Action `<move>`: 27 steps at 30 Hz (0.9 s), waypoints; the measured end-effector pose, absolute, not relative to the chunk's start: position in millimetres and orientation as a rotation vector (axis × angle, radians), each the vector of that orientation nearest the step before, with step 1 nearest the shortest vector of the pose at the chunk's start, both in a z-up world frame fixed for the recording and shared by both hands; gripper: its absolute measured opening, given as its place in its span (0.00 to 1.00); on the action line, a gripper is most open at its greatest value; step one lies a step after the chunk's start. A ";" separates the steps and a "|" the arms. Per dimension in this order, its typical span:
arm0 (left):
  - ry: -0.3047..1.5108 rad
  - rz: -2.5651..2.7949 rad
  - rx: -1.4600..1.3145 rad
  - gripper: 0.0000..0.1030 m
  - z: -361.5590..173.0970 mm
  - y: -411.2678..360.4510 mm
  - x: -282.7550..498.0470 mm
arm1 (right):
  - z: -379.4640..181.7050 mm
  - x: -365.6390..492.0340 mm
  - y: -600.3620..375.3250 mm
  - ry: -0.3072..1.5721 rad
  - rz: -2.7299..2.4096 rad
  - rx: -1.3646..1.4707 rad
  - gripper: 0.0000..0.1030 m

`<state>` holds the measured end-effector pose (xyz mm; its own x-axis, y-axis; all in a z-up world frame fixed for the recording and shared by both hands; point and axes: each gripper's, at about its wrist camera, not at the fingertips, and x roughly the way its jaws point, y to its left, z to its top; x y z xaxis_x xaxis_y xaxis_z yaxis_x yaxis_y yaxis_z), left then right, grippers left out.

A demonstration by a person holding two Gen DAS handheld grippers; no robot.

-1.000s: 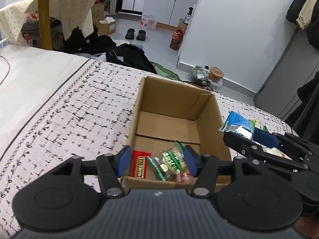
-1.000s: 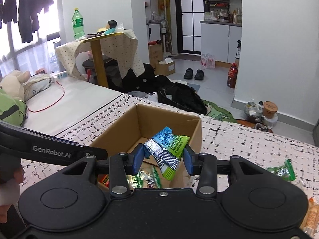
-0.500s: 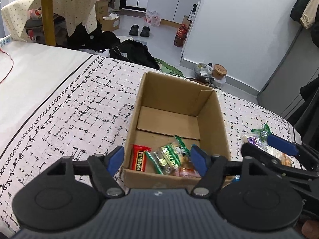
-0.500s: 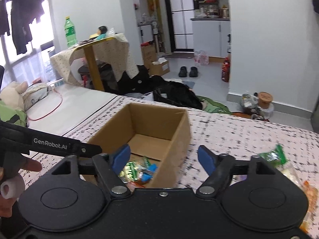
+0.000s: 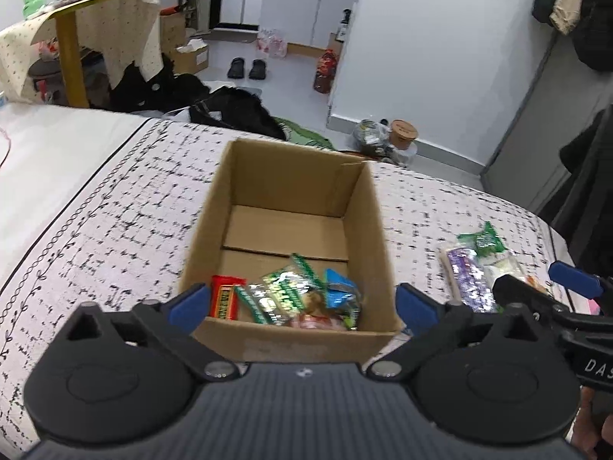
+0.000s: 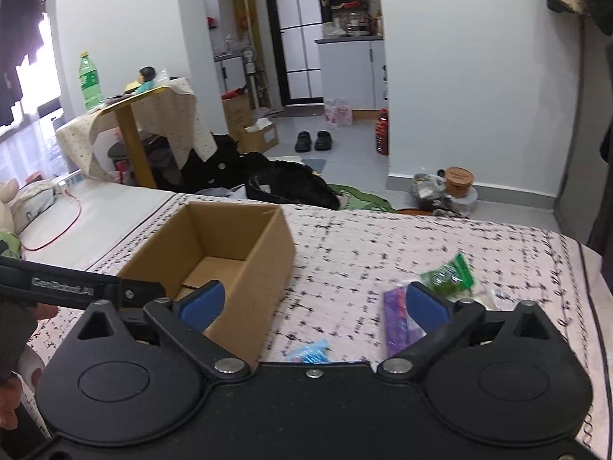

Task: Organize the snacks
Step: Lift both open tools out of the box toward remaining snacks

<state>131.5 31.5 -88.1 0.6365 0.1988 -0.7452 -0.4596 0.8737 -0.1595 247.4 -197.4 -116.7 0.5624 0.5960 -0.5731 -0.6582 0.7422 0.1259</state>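
A cardboard box (image 5: 291, 207) sits open on a bed cover (image 5: 95, 230) printed with black marks, and a cluster of snack packets (image 5: 291, 299) lies at its near end: a red one (image 5: 226, 299) at the left, green-and-silver ones in the middle, and a blue one (image 5: 337, 291) at the right. The left gripper (image 5: 302, 306) hangs over the box's near wall with its 2 blue pads spread wide; its jaws have just been opening, and nothing is gripped between them. The right gripper (image 6: 312, 303) is over the cover just right of the box, its jaws also freshly opened to their widest and empty (a blue packet (image 6: 310, 352) lies on the cover below the gap). More snacks wait on the cover to the right of the box: a purple packet (image 6: 396, 318), a green packet (image 6: 446, 274) and a pale one beside it. A hand (image 6: 15, 345) shows at the left edge of the right wrist view.
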 end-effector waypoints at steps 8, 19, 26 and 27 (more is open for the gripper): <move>0.800 0.325 -0.340 1.00 -87.0 8.1 139.0 | -124.7 252.4 -231.8 0.656 0.695 -0.039 1.00; 0.795 0.282 -0.302 1.00 -89.4 -25.7 151.5 | -137.8 258.4 -271.9 0.688 0.617 -0.002 1.00; 0.806 0.238 -0.296 1.00 -97.7 -48.4 163.3 | -146.3 262.4 -289.7 0.711 0.594 -0.005 0.99; 0.811 0.235 -0.299 1.00 -99.0 -51.3 164.9 | -147.2 262.9 -291.8 0.712 0.590 -0.004 0.99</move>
